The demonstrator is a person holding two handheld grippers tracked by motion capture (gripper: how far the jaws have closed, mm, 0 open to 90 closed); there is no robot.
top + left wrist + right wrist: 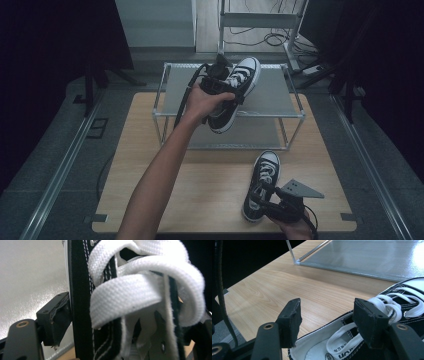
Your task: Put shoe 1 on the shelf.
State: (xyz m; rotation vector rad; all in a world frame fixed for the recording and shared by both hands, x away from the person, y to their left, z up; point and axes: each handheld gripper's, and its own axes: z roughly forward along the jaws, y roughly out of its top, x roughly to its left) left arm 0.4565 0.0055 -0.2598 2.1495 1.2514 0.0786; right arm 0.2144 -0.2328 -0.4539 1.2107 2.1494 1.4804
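Above the rack (pixel 295 95), left gripper (pixel 220 82) clamped on a sneaker (pixel 239 85), mid-carry toward the top shelf. On the bench (pixel 150 190), right gripper (pixel 325 320) open, jaws astride the second sneaker's (pixel 264 180) collar. Next, likely: lowering sole-flat, then release.

Wooden table (pixel 150 165) bears wire rack (pixel 295 107), apparently one sneaker (pixel 263 180).

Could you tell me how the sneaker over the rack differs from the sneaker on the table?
The raised sneaker is clamped at its laces by the left gripper and hangs tilted above the rack; the table sneaker lies flat on the wood. The right gripper stands open over its collar, gripping nothing. Both are black with white laces and toe caps.
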